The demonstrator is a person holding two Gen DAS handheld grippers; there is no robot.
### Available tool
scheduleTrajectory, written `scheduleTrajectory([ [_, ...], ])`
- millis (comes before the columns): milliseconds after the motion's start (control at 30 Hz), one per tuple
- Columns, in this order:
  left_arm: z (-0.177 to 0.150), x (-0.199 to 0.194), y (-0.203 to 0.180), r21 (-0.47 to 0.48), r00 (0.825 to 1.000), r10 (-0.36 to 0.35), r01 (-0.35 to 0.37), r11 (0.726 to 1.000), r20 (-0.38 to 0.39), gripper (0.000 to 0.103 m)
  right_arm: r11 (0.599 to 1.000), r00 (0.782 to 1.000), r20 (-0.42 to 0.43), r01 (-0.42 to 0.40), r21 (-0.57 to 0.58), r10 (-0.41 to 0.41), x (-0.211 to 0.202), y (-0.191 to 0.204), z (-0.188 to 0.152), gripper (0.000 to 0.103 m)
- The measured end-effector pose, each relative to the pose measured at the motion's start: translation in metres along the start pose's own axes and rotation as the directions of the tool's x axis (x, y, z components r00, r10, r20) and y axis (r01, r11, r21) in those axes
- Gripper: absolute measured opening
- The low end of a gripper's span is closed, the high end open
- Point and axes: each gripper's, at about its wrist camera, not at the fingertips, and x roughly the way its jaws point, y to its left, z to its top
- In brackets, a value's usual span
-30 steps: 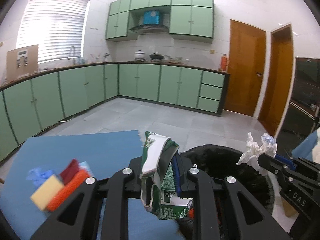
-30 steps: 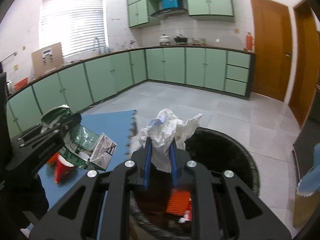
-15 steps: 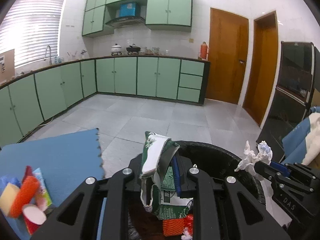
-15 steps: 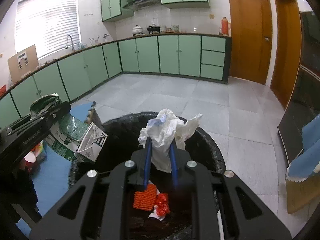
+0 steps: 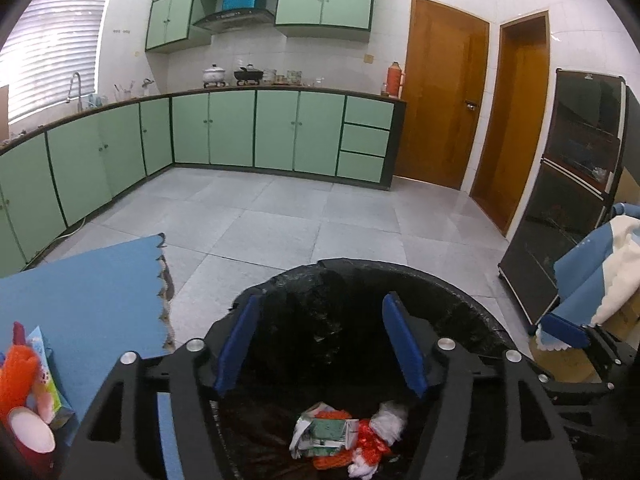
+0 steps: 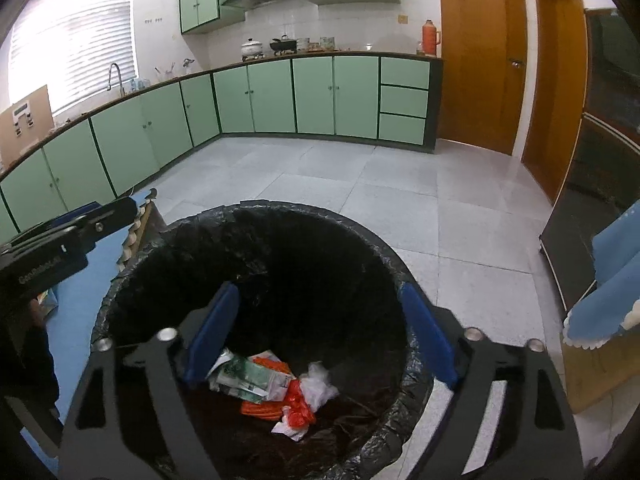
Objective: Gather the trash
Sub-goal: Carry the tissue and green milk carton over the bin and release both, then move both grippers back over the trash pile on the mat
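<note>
Currently: left gripper (image 5: pixel 322 344) and right gripper (image 6: pixel 320 334) both opening, empty, over the bin (image 6: pixel 372 248) — risk: snagging its black liner (image 6: pixel 132 276) on withdrawal.

Bright daylight glows through the white slatted window blinds (image 5: pixel 52 40). Edges bend round, with dark corners. Everything looks sharp.
</note>
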Motion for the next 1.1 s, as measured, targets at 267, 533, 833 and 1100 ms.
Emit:
scheduleTrajectory([
  [267, 0.001, -0.042, 0.034, -0.012, 0.996, 0.06, -0.059, 0.998, 0.059, 0.078, 1.0, 0.999, 0.026, -0.03, -0.005, 0.03, -0.019, 0.029, 0.008, 0.091],
  [533, -0.011, -0.103, 0.094, -0.079, 0.982, 0.163, -0.156, 0.985, 0.093, 0.08, 0.993, 0.992, 0.057, -0.113, -0.035, 0.115, -0.04, 0.078, 0.018, 0.092],
  [833, -0.04, -0.163, 0.163, -0.146, 0.937, 0.334, -0.319, 0.937, 0.099, 0.08, 0.973, 0.976, 0.043, -0.207, -0.098, 0.212, -0.052, 0.153, 0.012, 0.092],
  [1100, -0.068, -0.194, 0.208, -0.191, 0.898, 0.435, -0.417, 0.889, 0.069, 0.08, 0.948, 0.959, 0.014, -0.276, -0.158, 0.282, -0.059, 0.221, -0.001, 0.092],
])
